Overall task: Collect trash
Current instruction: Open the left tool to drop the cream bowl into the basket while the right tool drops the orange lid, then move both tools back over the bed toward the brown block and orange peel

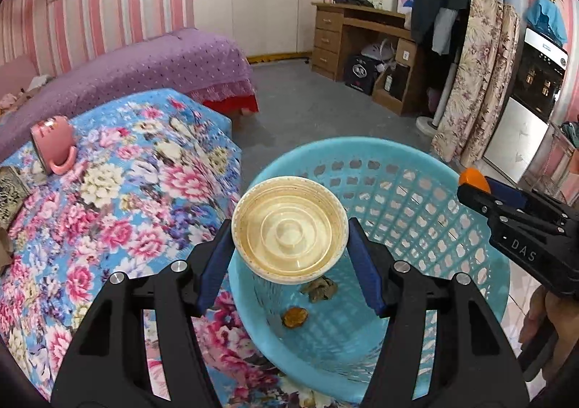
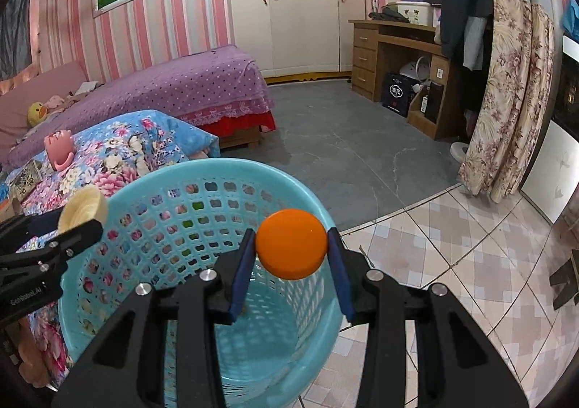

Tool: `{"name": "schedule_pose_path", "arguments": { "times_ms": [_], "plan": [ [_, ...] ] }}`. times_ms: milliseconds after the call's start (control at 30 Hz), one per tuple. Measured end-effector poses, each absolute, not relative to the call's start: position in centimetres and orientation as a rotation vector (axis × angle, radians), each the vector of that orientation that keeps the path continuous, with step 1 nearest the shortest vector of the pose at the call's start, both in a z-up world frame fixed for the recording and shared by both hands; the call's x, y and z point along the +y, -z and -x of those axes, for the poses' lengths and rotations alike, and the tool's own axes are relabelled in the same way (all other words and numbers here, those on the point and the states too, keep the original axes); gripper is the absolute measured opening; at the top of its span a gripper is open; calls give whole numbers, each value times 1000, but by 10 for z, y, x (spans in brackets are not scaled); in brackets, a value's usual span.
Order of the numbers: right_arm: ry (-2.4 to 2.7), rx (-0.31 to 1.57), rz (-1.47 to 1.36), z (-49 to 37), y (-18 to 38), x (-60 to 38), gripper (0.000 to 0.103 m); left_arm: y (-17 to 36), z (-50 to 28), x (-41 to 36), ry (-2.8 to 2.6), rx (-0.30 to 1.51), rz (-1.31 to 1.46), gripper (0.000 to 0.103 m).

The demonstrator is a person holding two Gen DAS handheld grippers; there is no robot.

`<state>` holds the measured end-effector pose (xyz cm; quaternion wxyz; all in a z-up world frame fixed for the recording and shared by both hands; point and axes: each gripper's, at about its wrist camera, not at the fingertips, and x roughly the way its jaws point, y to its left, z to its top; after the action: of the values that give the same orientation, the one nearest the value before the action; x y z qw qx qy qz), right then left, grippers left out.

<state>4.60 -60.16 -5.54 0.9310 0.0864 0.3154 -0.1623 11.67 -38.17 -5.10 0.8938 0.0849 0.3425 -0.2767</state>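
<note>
Two lids held over the turquoise basket [image 1: 416, 169].

A cream jar lid [image 1: 289, 229] is clamped between the left gripper [image 1: 289, 249] pads, above the basket's near rim. An orange cap [image 2: 292, 243] is pinched by the right gripper [image 2: 292, 256] over the basket's opening. Two brown scraps [image 1: 295, 315] are seen on the basket floor.

A glossy plastic basket [image 1: 416, 191], a smooth cream plastic lid [image 1: 289, 230] and a matt orange cap [image 2: 292, 243].
</note>
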Motion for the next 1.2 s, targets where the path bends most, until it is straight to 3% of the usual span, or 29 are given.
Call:
{"name": "schedule_pose_path", "arguments": {
  "times_ms": [67, 133, 433, 767, 833, 900, 1200],
  "plan": [
    [332, 647, -174, -47, 55, -600, 40, 52, -120, -379, 576, 725, -162, 64],
    [334, 650, -169, -47, 55, -599, 40, 51, -123, -374, 564, 724, -141, 77],
    [326, 647, -165, -49, 54, -595, 40, 39, -126, -352, 484, 663, -172, 93],
    [316, 651, -143, -57, 55, -580, 41, 38, -125, -320, 445, 655, -151, 96],
    [317, 652, -141, -58, 55, -577, 51, 37, -123, -314, 439, 646, -150, 96],
    [337, 641, -134, -57, 53, -575, 77, 36, -120, -307, 429, 632, -156, 97],
    [369, 595, -119, -59, 38, -553, 95, 25, -116, -268, 384, 614, -153, 97]
  ]
}}
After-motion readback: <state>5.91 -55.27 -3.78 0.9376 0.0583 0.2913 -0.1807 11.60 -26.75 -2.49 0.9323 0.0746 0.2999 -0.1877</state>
